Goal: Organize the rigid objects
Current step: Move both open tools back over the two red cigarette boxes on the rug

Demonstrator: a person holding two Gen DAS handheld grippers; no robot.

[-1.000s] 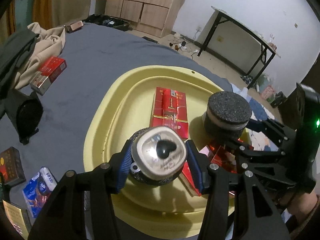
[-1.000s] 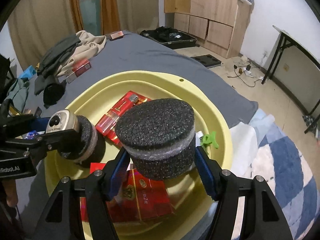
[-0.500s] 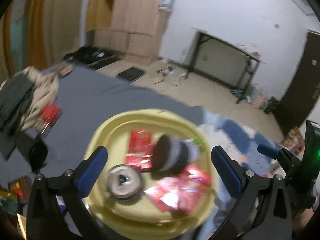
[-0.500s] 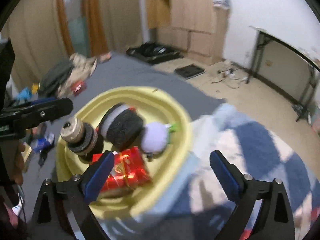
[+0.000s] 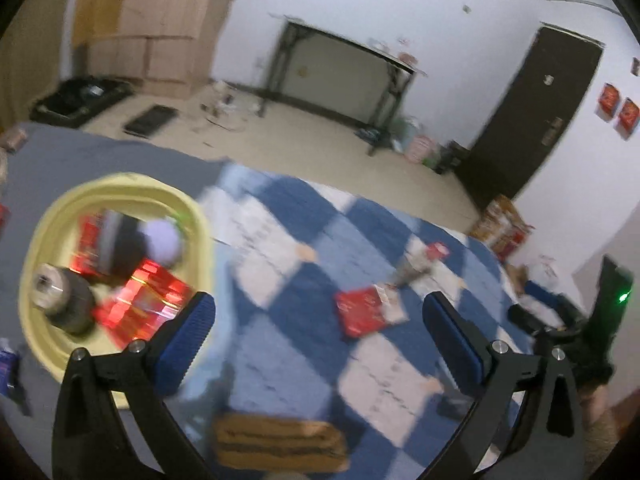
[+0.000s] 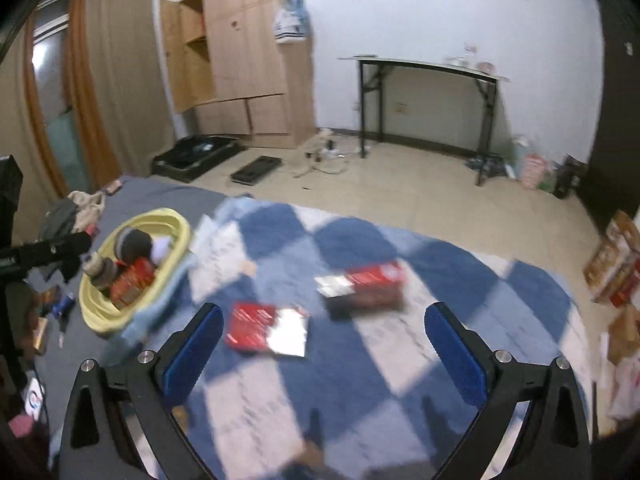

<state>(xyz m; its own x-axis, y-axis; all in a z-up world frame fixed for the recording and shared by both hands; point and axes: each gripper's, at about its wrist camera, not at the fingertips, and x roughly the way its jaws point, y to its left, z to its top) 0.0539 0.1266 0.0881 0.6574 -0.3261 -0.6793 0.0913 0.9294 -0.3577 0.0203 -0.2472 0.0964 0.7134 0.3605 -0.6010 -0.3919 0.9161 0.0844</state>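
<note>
- Covering the bed (image 6: pixel 352 364) is a blue-and-white checked blanket, with a grey sheet (image 6: pixel 168 196) beyond it on the left; the floor past the bed is pale tile.
- Against the white far wall stands a black-legged table (image 6: pixel 424 68); a wooden wardrobe (image 6: pixel 240 60) fills the corner with one door ajar, and a dark door (image 5: pixel 532 120) shows in the left view.
- On the grey sheet sits a yellow basin (image 5: pixel 44 344), its near rim overlapping the blanket edge. Inside lie red boxes (image 5: pixel 140 304), a dark foam puck (image 5: pixel 116 244) tipped on its side, a second puck (image 5: pixel 64 300) with its metal face tilted up and left, and a pale ball (image 5: pixel 162 240).
- Well apart from the basin, two more boxes lie flat on the blanket. The near box (image 6: pixel 266 328) has its long axis running left to right, red end left, silver end right. The far box (image 6: pixel 364 284) also lies roughly left to right, its pale end toward the basin. Blur hides their print.
- The left tongs (image 5: pixel 316 332) stand wide apart with nothing between the blue pads.
- The right tongs (image 6: pixel 324 344) have just been opening and are spread wide, empty, above the near box without touching it.
- Piled clothes (image 6: pixel 76 212) lie at the sheet's far left.
</note>
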